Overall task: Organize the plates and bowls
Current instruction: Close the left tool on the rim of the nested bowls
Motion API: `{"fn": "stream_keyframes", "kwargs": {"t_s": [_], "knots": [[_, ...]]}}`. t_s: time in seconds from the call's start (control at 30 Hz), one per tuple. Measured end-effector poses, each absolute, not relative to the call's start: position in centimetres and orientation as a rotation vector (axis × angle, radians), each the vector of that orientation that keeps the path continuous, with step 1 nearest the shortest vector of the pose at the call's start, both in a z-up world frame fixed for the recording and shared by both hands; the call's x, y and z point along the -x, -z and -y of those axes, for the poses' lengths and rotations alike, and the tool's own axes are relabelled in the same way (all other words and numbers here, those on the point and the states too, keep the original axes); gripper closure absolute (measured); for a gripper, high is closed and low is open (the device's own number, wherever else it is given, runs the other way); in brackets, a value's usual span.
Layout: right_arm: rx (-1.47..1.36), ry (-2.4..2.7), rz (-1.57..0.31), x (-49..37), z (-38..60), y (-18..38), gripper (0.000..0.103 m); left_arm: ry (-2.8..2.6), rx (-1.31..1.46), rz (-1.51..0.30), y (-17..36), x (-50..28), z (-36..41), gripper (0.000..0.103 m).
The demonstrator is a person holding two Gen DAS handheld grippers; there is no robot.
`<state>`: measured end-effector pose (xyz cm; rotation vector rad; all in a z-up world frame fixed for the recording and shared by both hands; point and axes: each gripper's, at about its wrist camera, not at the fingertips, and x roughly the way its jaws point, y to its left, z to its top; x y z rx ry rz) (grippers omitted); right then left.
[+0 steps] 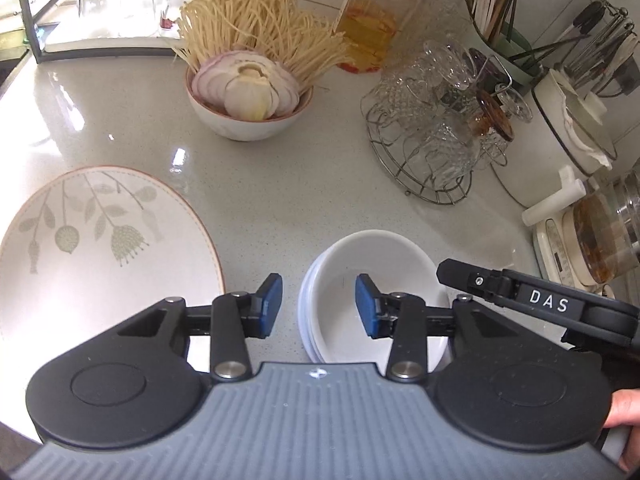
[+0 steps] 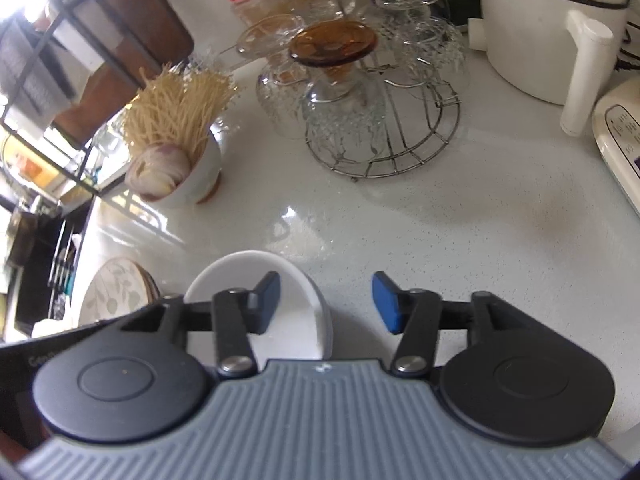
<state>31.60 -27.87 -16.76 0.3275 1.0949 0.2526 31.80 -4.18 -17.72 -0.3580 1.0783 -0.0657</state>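
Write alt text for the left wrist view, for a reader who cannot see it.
The open left gripper straddles the left rim of a stack of white bowls on a pale countertop, one blue finger inside, one outside. A leaf-patterned plate lies left; behind stand a bowl of onion and noodles and a wire rack of glasses.

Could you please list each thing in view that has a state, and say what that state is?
left gripper: open, straddling the bowl stack's left rim.
right gripper: open, straddling the stack's right rim.
white bowls: nested, upright, empty.
patterned plate: flat, empty.
onion bowl: upright, full.
red-lidded jar: closed.
glass cups: hung upside down on the wire rack.
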Motion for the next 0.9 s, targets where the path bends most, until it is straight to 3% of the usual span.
{"fn": "stream_keyframes", "kwargs": {"t_s": [0.63,0.9], "knots": [[-0.607,-0.248,-1.212,-30.1,28.7,21.1,0.054,0.127,0.382,-1.145,21.0,-32.9,4.7,0.057],[-0.640,-0.240,-1.235,-30.2,28.7,22.3,0.068,0.135,0.356,-1.177,22.0,-33.4,4.9,0.062]]}}
